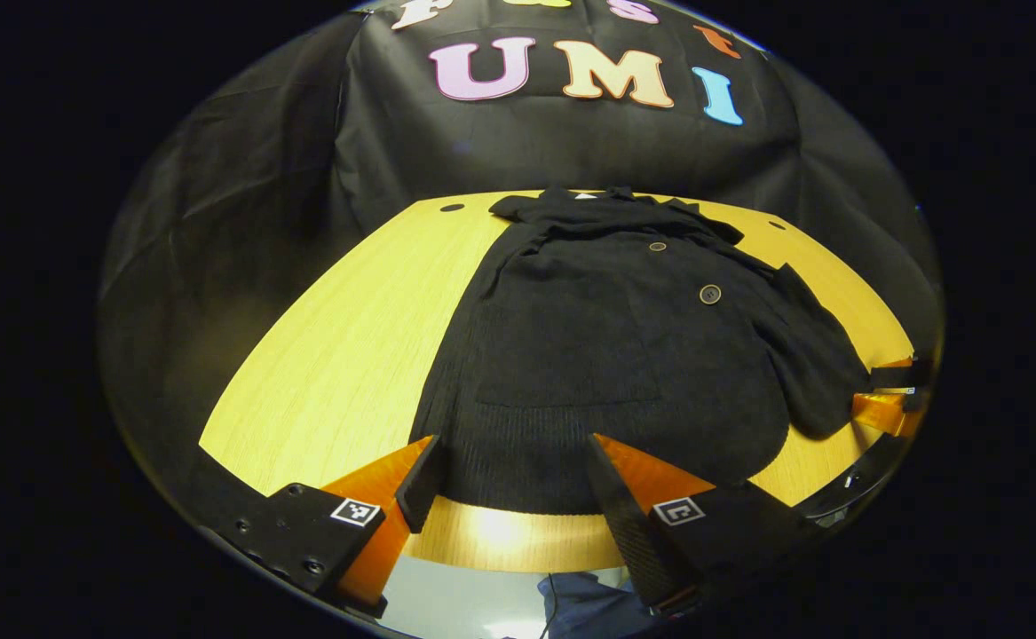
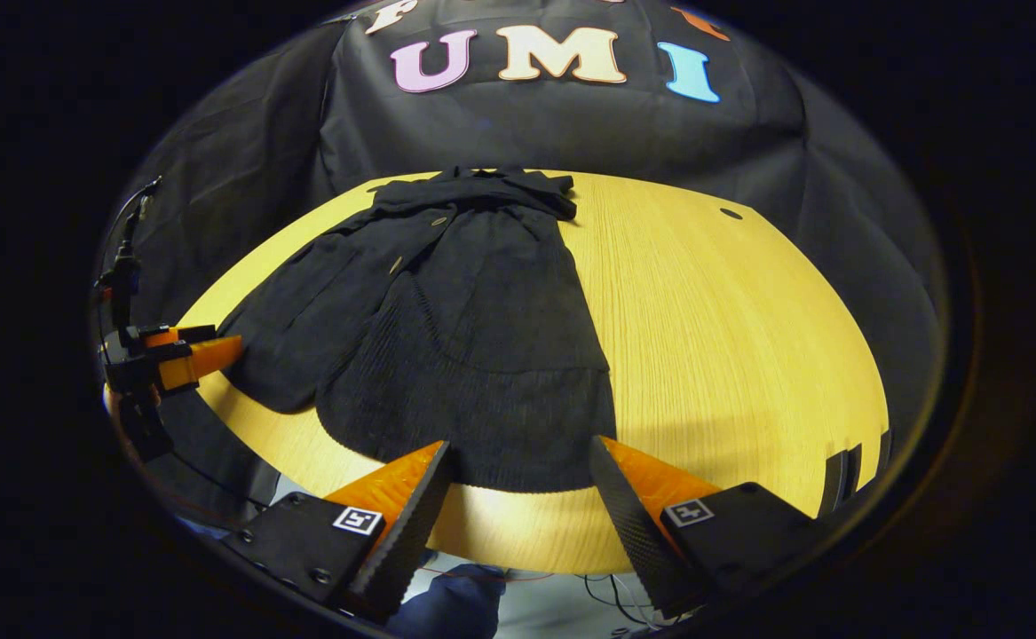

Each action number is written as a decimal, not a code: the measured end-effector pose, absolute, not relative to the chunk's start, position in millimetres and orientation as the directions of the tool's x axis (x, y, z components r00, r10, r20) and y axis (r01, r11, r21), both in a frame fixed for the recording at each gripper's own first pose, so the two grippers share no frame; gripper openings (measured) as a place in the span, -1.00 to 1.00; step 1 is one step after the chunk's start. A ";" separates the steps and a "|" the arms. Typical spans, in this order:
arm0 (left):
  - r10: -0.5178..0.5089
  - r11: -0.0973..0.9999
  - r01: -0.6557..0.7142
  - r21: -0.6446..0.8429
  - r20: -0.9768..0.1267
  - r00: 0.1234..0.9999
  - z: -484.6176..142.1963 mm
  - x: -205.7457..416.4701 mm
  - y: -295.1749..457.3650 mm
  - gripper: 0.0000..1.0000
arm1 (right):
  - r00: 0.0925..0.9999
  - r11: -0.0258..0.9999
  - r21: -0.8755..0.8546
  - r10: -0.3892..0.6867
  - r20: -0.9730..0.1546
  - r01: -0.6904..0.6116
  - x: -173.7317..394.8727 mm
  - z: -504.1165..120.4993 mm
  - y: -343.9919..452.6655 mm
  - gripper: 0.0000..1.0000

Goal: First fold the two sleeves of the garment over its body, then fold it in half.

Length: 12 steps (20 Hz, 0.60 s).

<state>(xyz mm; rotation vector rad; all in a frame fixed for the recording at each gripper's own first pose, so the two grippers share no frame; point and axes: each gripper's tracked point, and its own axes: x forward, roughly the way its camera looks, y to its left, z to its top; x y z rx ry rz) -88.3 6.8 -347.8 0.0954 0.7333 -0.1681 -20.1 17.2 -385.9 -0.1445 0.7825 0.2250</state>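
— Garment (image 1: 606, 355) status from the left gripper view?

— I see the dark cardigan lying flat on the wooden table (image 1: 340, 355), collar toward the booth's wall. One sleeve (image 1: 815, 355) lies off to its right side. My left gripper (image 1: 513, 484) hovers at the hem with its fingers spread wide, nothing between them. The other gripper (image 1: 890, 399) sits near that sleeve's cuff.

— And the right gripper view?

— The garment (image 2: 482, 337) lies left of centre on the table (image 2: 731, 337). My right gripper (image 2: 522, 488) is spread apart near the hem, holding nothing. The far gripper (image 2: 189, 355) is beside the cloth's left edge.
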 end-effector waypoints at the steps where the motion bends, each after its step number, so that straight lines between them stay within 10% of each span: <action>1: -0.119 0.983 0.184 0.026 -0.670 0.733 -347.7 -87.5 6.8 0.92 | 0.689 0.966 -0.046 0.149 -0.710 -0.256 -20.1 -386.0 17.5 0.89; 5: -0.138 0.981 0.192 0.015 -0.644 0.753 -348.4 -88.2 3.2 0.89 | 0.701 0.965 -0.041 0.158 -0.695 -0.259 -18.9 -388.6 15.9 0.90; 8: -0.169 0.974 0.227 0.011 -0.635 0.754 -351.1 -89.3 -5.6 0.53 | 0.693 0.962 -0.039 0.167 -0.702 -0.270 -17.3 -389.4 18.3 0.97; 10: -0.181 0.971 0.240 0.006 -0.639 0.748 -350.9 -88.7 -9.2 0.22 | 0.692 0.961 -0.038 0.169 -0.701 -0.273 -17.3 -389.4 18.7 0.46; 12: -0.194 0.970 0.241 -0.016 -0.645 0.739 -351.5 -88.4 -10.9 0.01 | 0.684 0.958 -0.029 0.183 -0.706 -0.287 -16.6 -389.9 22.4 0.40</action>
